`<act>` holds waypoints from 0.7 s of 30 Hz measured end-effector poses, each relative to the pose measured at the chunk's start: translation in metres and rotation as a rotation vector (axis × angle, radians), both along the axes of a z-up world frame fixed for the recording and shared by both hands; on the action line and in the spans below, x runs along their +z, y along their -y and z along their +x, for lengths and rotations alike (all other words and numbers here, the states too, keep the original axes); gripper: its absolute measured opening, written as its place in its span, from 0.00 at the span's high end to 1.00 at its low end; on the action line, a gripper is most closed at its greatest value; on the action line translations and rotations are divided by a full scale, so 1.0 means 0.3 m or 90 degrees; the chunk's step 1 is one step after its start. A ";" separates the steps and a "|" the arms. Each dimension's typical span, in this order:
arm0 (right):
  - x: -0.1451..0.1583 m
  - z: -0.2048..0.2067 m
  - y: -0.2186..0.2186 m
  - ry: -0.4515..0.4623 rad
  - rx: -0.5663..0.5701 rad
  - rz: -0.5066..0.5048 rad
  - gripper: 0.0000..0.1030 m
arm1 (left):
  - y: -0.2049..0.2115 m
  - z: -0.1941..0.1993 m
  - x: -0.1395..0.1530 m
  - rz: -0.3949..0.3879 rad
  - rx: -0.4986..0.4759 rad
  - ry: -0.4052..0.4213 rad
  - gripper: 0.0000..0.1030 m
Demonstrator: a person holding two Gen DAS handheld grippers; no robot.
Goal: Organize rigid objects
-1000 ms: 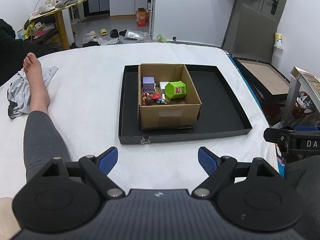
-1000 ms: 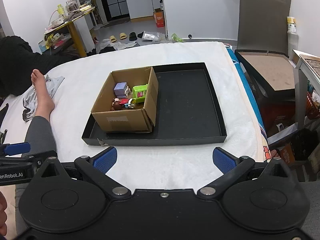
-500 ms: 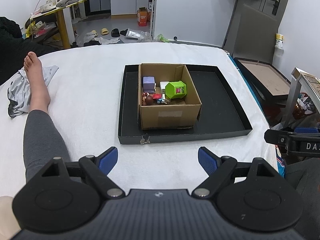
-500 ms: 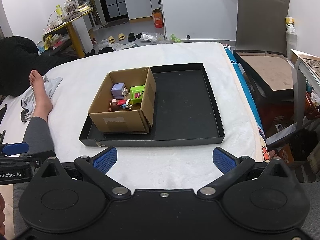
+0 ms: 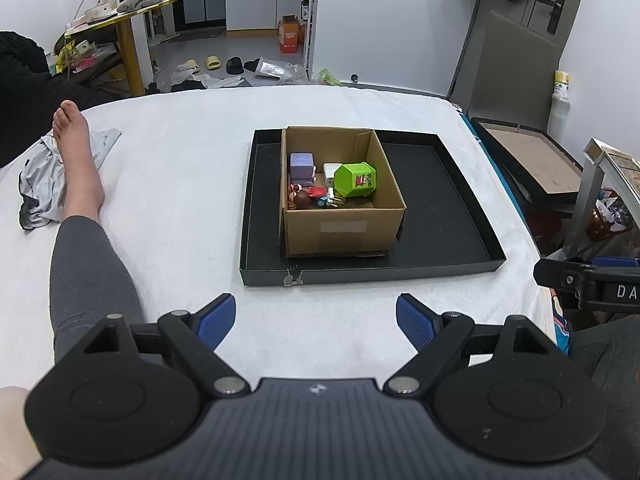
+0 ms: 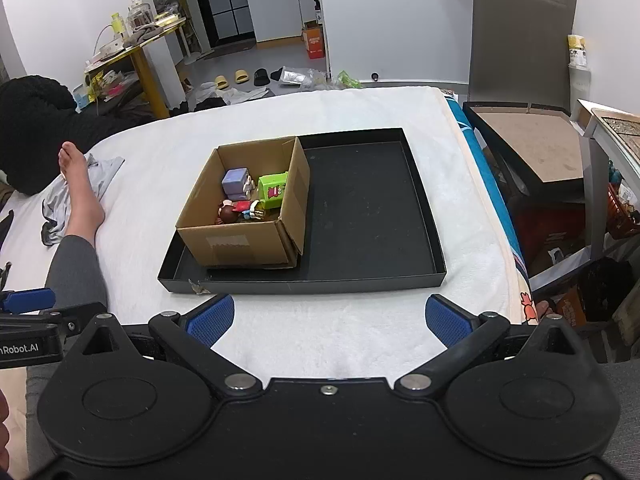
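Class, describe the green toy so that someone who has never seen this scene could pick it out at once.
On the white bed lies a black tray, and at its left end stands an open cardboard box. Among the small toys inside, the green toy leans against the box's right wall. It alone is bright lime green, with a red picture on its face, beside a lilac cube.

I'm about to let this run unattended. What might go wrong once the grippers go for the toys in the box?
The toys lie crowded in the cardboard box, so open fingers may nudge neighbours. The green box leans tilted and may slip. The box sits loose in the black tray and might slide.
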State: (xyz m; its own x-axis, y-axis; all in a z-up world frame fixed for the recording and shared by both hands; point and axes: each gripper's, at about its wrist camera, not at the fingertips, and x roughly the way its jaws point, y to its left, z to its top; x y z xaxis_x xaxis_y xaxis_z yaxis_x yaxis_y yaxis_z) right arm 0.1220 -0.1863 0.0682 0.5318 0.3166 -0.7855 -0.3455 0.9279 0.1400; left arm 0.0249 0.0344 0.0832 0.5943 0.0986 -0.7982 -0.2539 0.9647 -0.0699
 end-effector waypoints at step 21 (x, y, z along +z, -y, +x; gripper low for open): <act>-0.018 -0.002 0.004 -0.006 -0.006 0.000 0.00 | 0.006 -0.002 0.005 -0.003 -0.002 0.011 0.16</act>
